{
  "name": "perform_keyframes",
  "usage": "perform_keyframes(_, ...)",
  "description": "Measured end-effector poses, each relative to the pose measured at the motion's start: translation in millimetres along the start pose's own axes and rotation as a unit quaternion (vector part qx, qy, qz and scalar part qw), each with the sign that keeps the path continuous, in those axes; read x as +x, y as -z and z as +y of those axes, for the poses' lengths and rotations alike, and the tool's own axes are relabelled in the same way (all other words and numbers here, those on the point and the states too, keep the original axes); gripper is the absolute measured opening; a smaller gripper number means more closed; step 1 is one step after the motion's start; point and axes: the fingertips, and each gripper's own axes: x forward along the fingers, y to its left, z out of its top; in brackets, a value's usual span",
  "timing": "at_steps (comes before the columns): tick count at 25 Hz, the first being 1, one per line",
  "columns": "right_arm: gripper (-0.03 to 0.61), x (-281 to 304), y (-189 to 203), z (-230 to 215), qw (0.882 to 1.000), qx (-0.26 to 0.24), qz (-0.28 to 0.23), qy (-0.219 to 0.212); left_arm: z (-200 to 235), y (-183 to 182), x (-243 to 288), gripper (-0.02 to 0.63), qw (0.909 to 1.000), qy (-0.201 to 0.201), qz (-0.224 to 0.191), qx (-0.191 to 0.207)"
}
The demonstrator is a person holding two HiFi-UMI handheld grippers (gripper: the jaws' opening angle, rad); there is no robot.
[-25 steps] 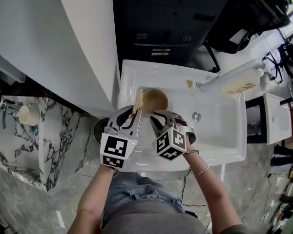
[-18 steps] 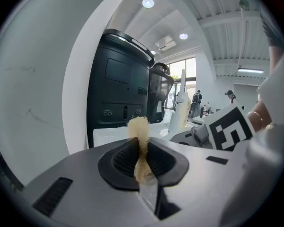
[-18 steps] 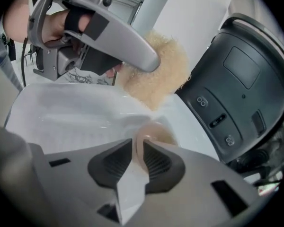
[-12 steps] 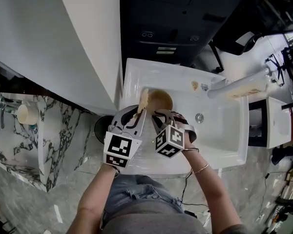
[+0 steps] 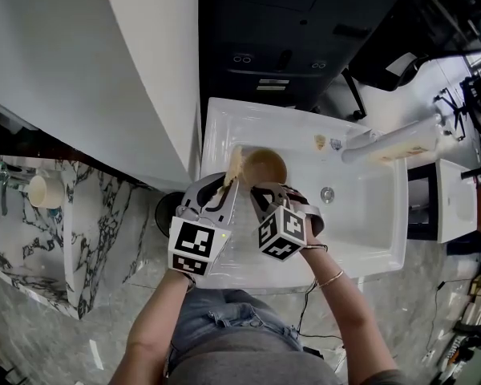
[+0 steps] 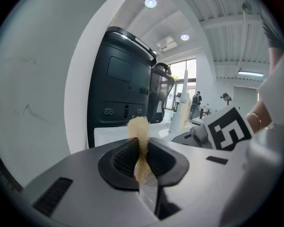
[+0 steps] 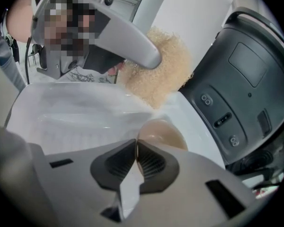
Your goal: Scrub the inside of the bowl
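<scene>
We had the sponge (image 6: 139, 141) pinched tight in the left gripper's (image 6: 141, 162) jaws. The right gripper's (image 7: 136, 157) jaws were clamped on the rim of the bowl (image 7: 163, 132), down in the sink (image 5: 369, 215). The sponge sat just beside the rim, so we figured scrubbing was about to start. Next we'd need to push it down inside.
</scene>
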Motion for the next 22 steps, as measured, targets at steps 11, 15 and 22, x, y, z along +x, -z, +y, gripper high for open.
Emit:
perform_keyframes(11, 0.023, -60, 2, -7, 0.976, 0.186, -0.109, -0.011, -21, -13, -5, 0.044, 0.9992, 0.027, -0.012, 0.027)
perform_keyframes(15, 0.023, -89, 10, -9, 0.959, 0.244, -0.147, -0.009, -40, -20, -6, 0.044, 0.9980, 0.043, -0.017, 0.043)
perform_keyframes(22, 0.021, -137, 31, -5, 0.917, 0.332, -0.221, -0.008, -80, -30, -9, 0.044, 0.9947, 0.069, -0.026, 0.072)
